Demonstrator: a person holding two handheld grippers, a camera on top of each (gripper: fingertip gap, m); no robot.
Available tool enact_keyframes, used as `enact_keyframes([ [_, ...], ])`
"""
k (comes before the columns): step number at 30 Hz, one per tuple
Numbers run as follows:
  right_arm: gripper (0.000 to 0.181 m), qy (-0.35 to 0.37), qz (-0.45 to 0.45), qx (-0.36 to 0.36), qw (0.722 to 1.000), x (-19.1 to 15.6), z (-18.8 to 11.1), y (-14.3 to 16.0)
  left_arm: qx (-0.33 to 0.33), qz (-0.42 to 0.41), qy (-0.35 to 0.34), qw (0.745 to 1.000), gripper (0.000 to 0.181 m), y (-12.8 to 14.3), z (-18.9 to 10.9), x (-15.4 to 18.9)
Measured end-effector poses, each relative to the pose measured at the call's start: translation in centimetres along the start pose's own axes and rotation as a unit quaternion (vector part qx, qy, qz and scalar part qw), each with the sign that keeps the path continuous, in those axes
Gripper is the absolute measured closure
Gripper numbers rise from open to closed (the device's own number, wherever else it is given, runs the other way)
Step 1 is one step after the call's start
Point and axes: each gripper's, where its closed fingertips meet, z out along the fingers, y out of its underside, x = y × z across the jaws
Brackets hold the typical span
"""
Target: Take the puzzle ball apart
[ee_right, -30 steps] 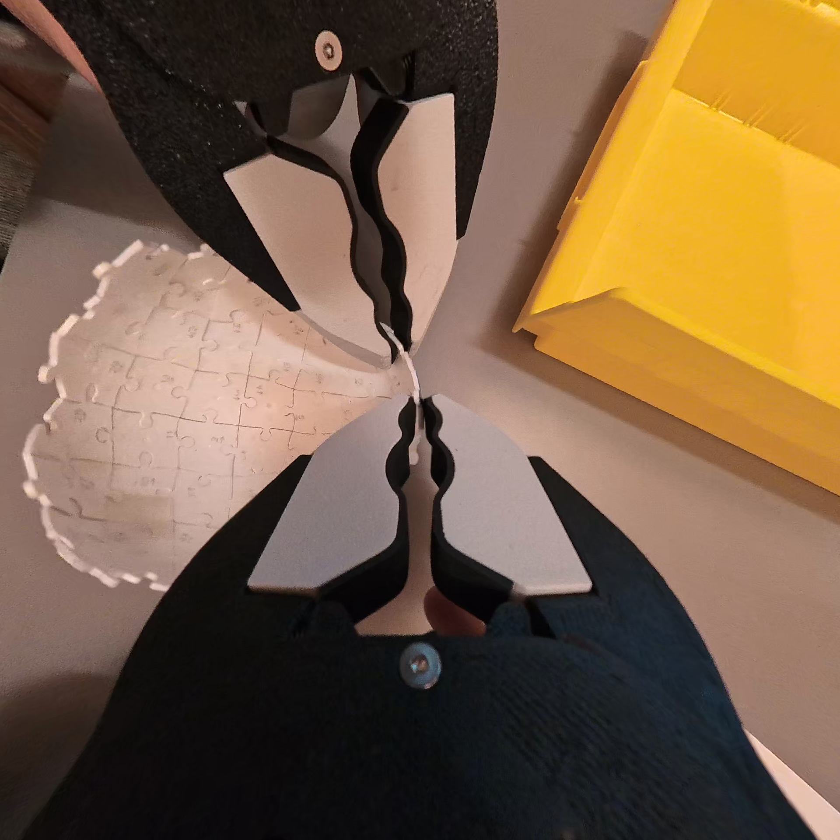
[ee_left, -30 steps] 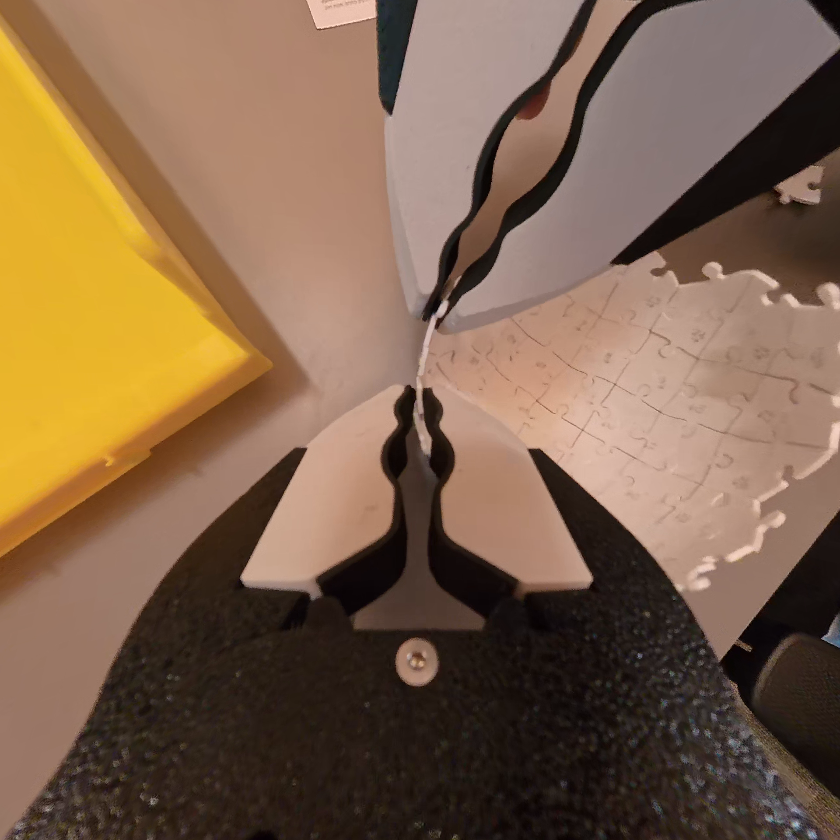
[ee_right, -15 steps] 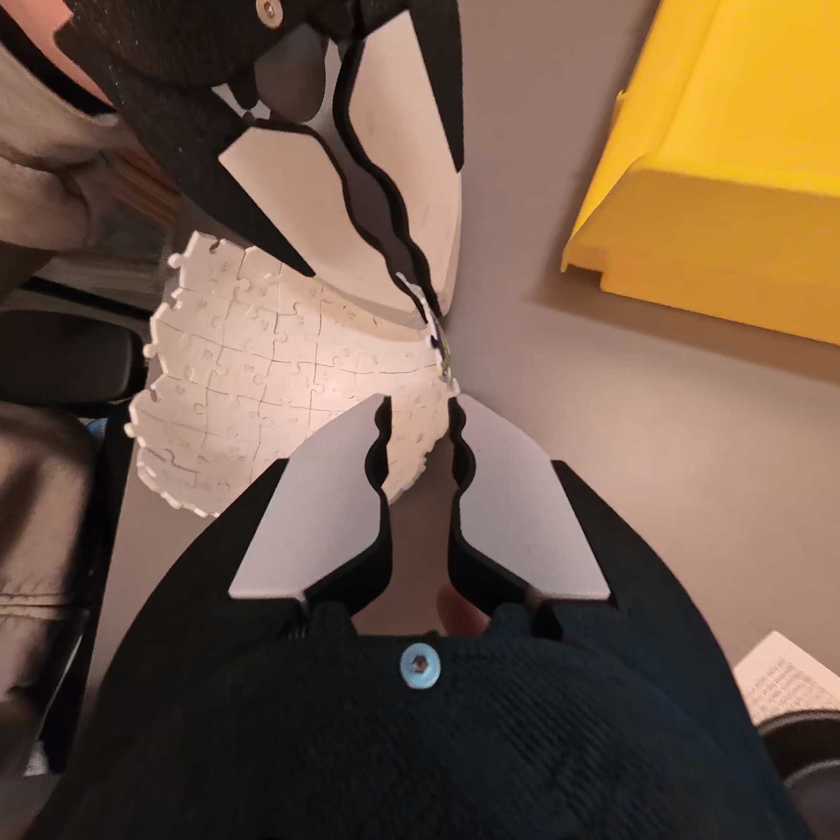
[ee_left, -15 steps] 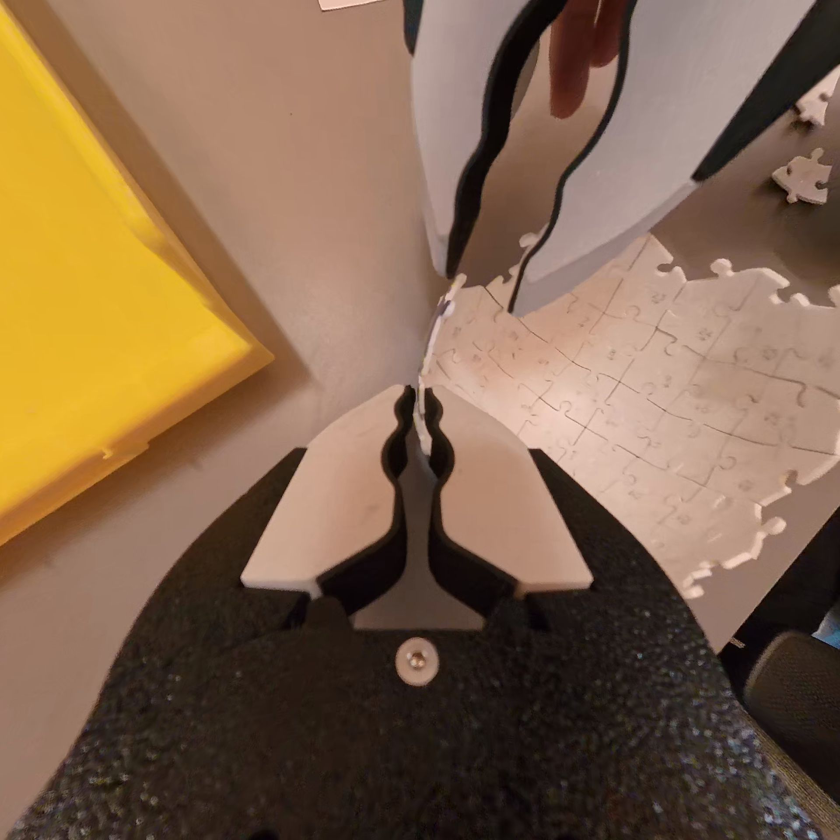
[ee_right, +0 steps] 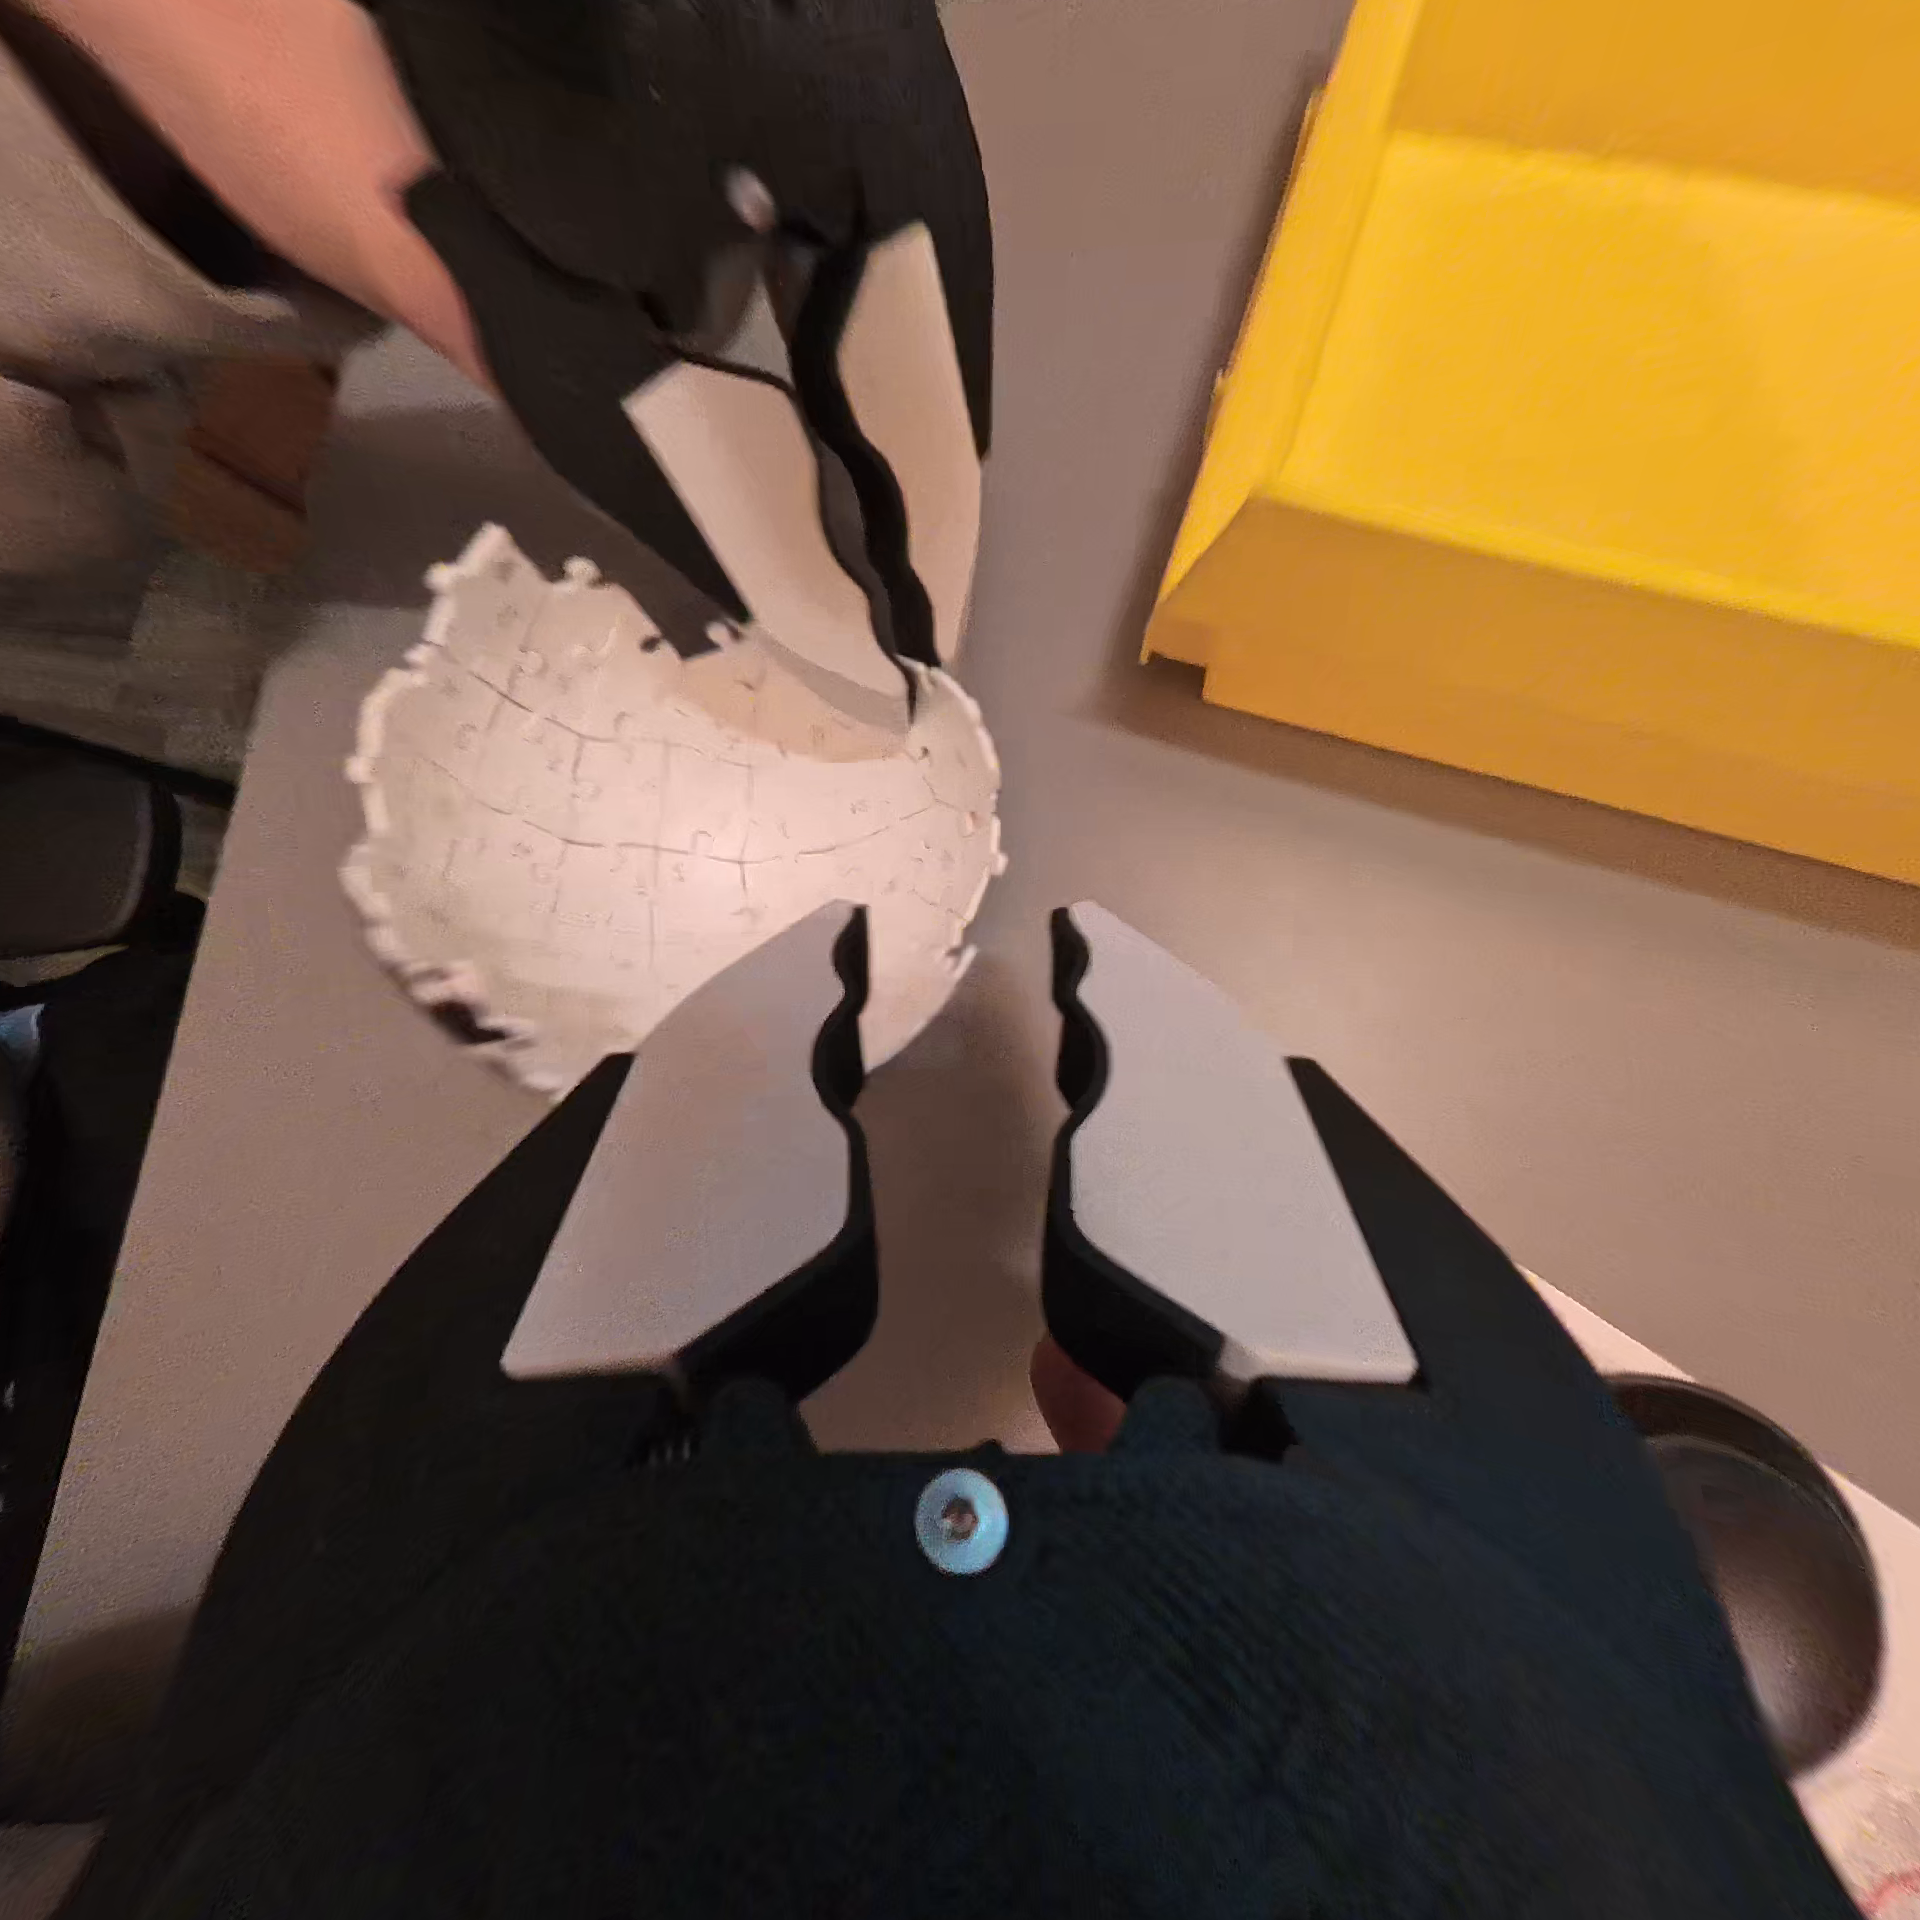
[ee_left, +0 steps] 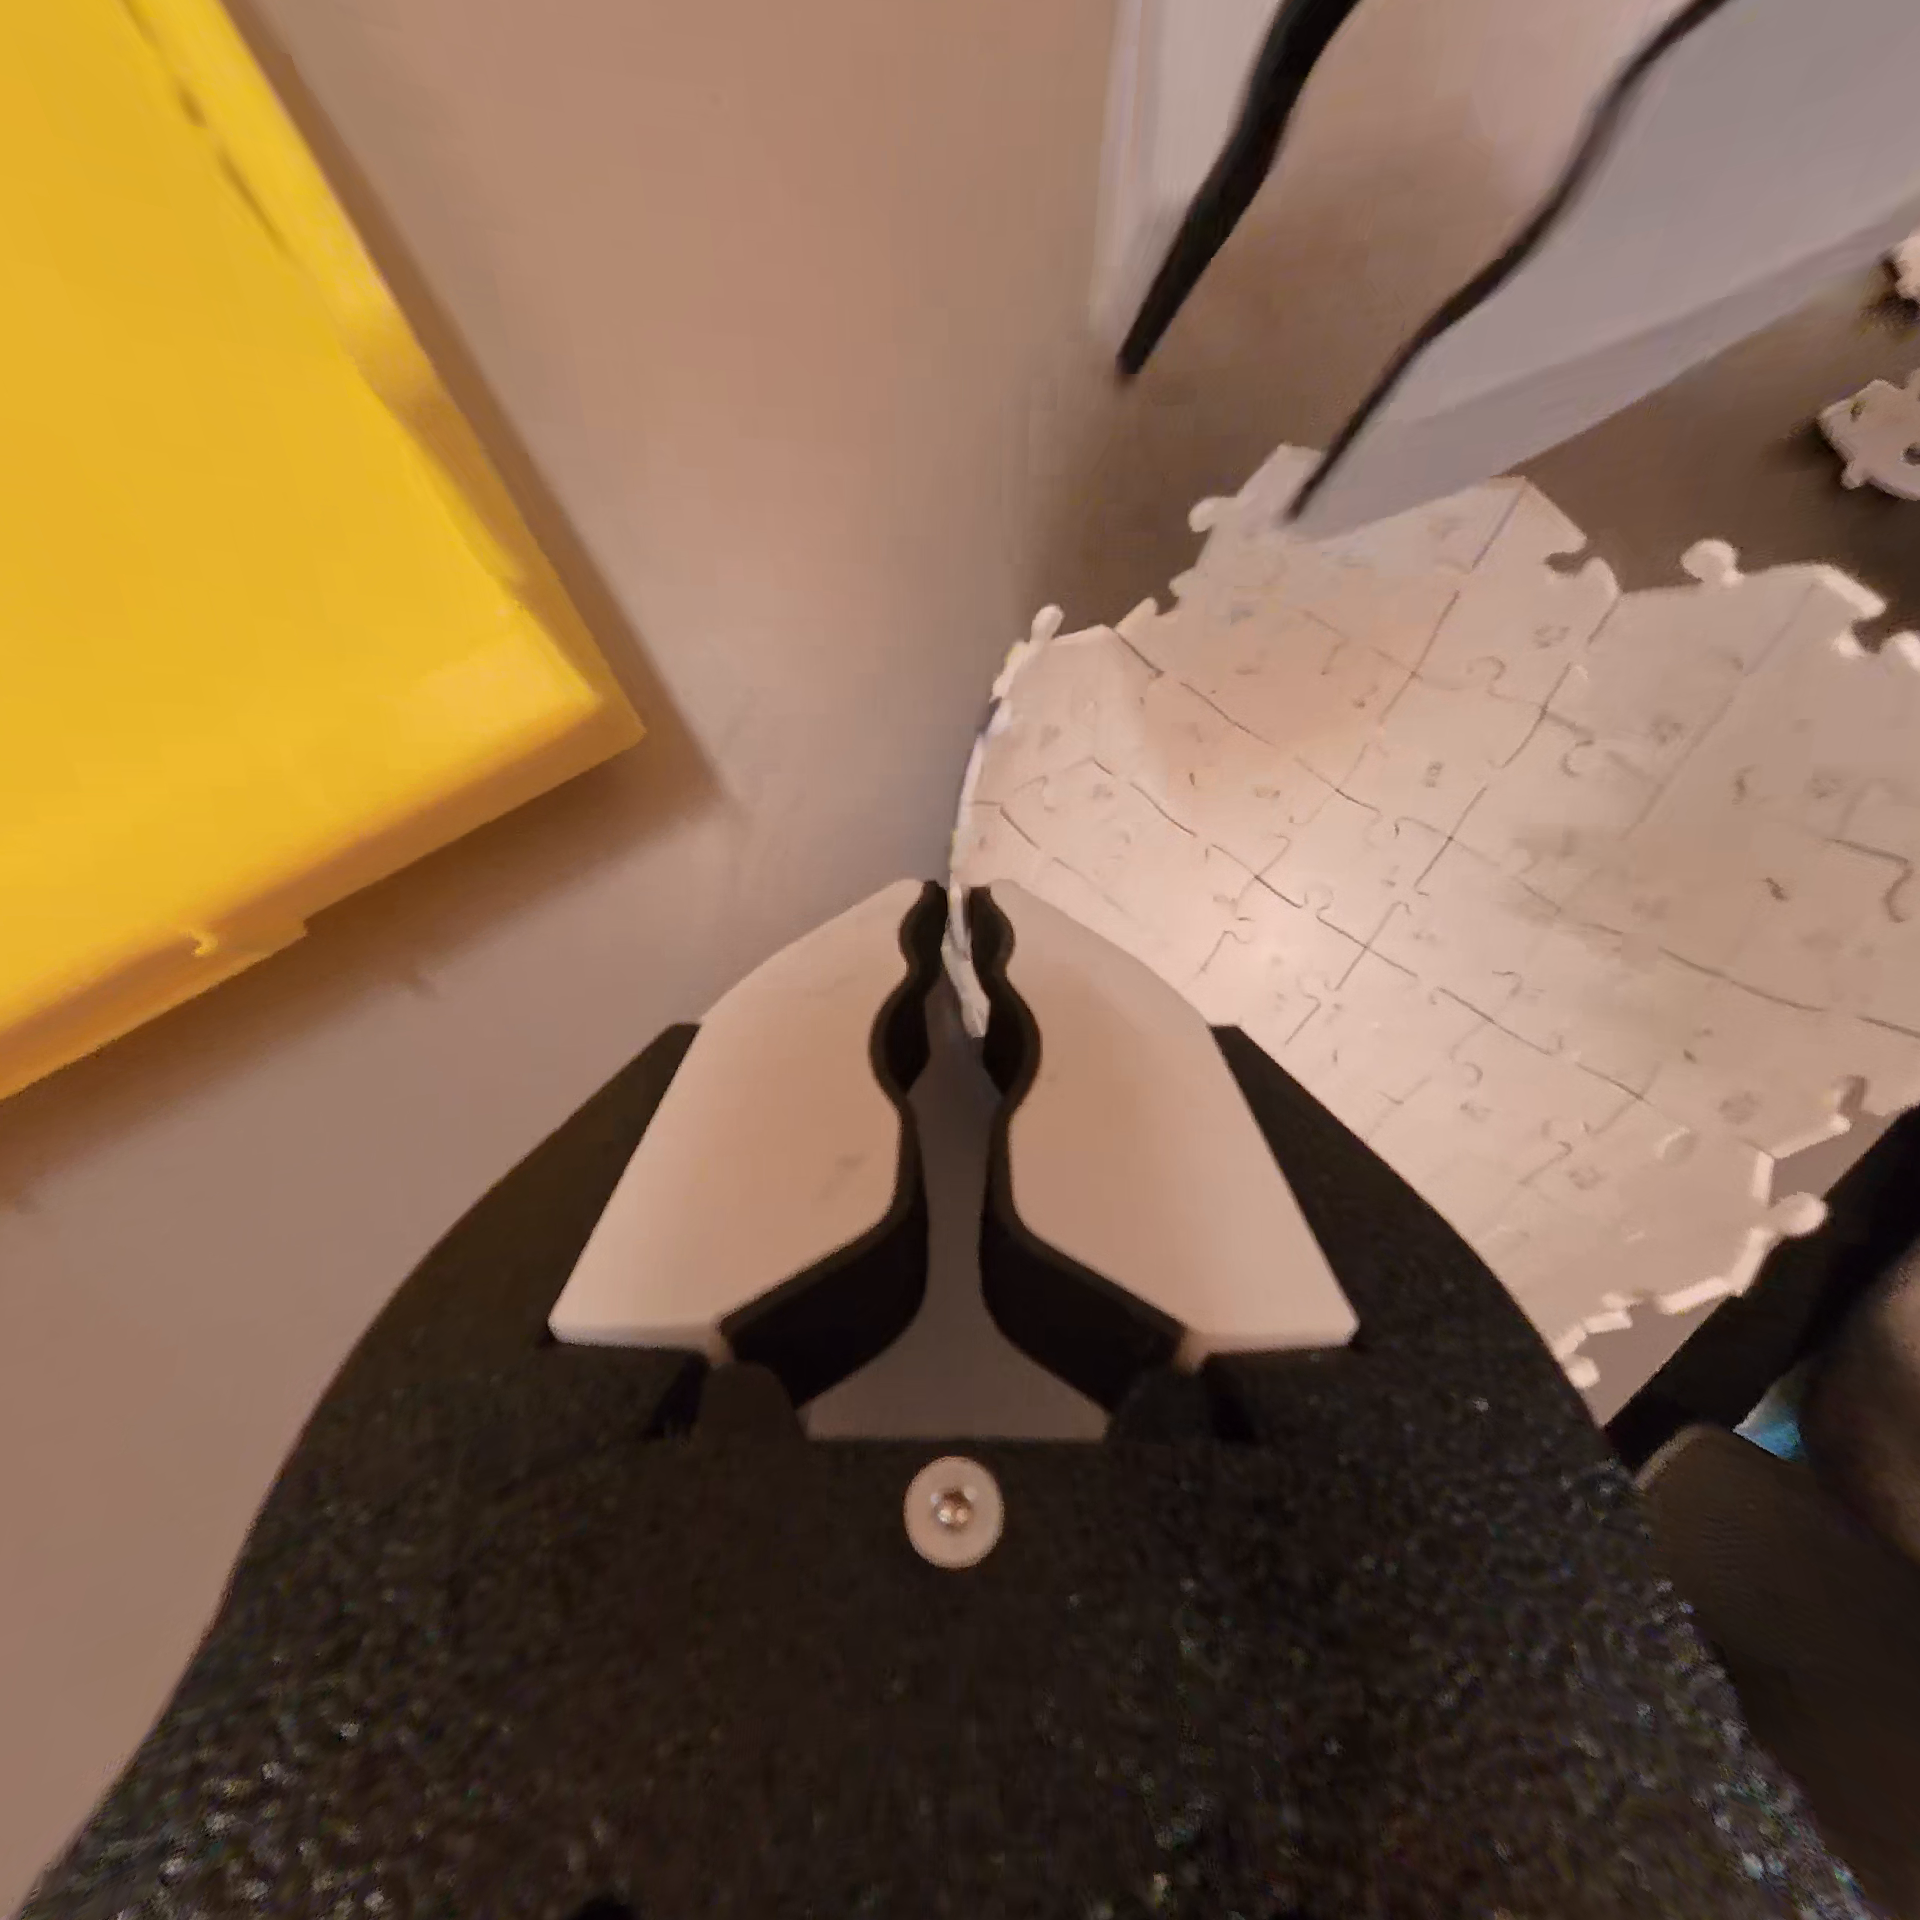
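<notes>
The left tongs point(ee_left: 961, 914), jaws nearly together, pinch the jagged rim of the puzzle ball point(ee_left: 1455, 831), a white bowl-shaped shell of interlocked pieces already missing much of its upper part. The shell sits near the table's point(ee_left: 831, 416) edge: in the right wrist view the grey surface ends just to the shell's left, with a dark chair point(ee_right: 73, 852) and a person's sleeve point(ee_right: 62, 488) beyond it.

The right tongs point(ee_right: 956, 914) hang with jaws wide and nothing between them, just clear of the shell's near side, one tip overlapping it in the view; from the left wrist camera the same tongs appear blurred at the top of the frame, above the shell's far rim. Bare table lies between the two tongs and in front of the right pair.

A yellow bin point(ee_right: 1558, 416) stands on the table on the side of the shell away from the edge, a strip of open surface between them; in the left wrist view it point(ee_left: 260, 520) fills the left of the frame. Two loose white puzzle pieces point(ee_left: 1870, 442) rest on the table beyond the shell. A round dark object point(ee_right: 1766, 1558) sits at the lower right of the right wrist view, beside a paler surface whose nature cannot be made out.
</notes>
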Motion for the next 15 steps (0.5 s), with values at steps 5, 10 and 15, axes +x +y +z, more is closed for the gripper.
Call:
enact_keyframes([
  [5, 0.106, 0.044, -0.050, 0.121, 0.990, -4.7, -4.6, -0.7, -0.008, -0.057, 0.014, 0.998, 0.177, 1.1, -0.1, -0.1],
  [10, 0.073, 0.159, -0.010, 0.163, 0.974, -6.4, -2.6, 3.9, 0.004, -0.126, 0.035, 0.991, 0.177, 2.0, -0.4, 0.2],
  [15, 0.069, 0.220, -0.005, 0.187, 0.957, -6.9, 1.9, 4.5, 0.015, -0.178, 0.050, 0.983, 0.177, 2.8, -0.4, 0.3],
])
